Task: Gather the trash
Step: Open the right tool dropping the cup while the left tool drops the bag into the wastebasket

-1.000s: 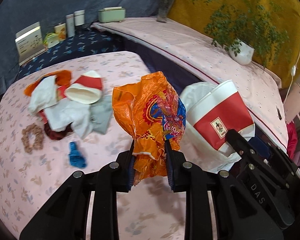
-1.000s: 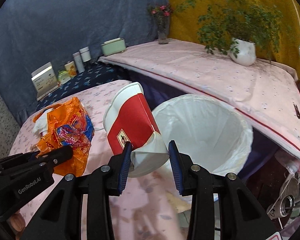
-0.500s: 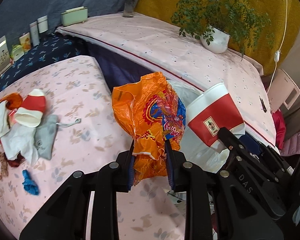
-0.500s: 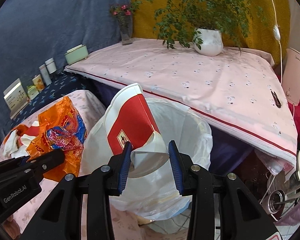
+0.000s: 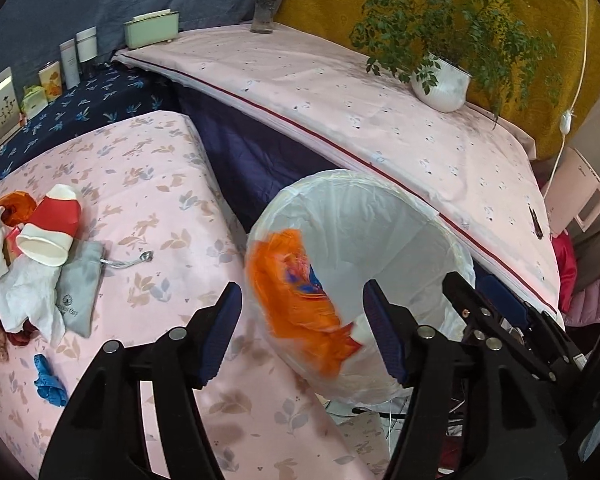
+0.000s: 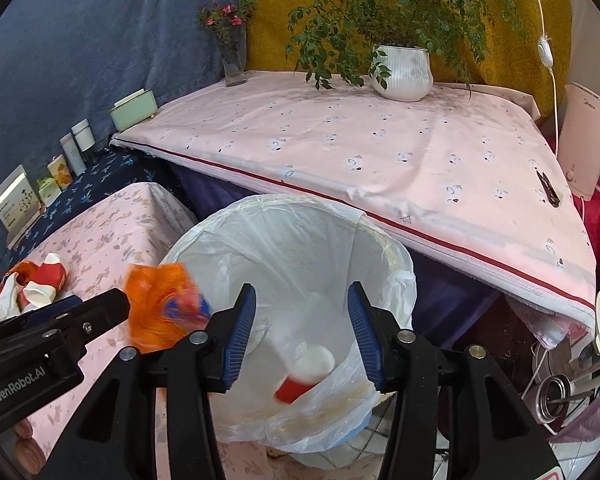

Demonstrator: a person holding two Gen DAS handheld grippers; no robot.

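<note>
Orange wrapper (image 5: 296, 304), blurred, between and beyond left gripper (image 5: 302, 332) fingers, inside trash bag (image 5: 380, 208). Red-white cup (image 6: 306, 374) lower centre in bag, beyond right gripper (image 6: 302, 334). Both spread wide, empty, angled down over bag.

bin mouth unobstructed from above

the lined bin (image 6: 300, 240) is hemmed by the raised counter (image 6: 380, 152) behind it and the low counter (image 5: 140, 184) beside it.

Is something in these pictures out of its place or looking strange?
Yes. The orange wrapper is blurred in mid-air at the near rim of the trash bag, not clearly inside. The red paper cup is blurred too, low inside the bag. Both the left gripper and right gripper are open and empty.
</note>
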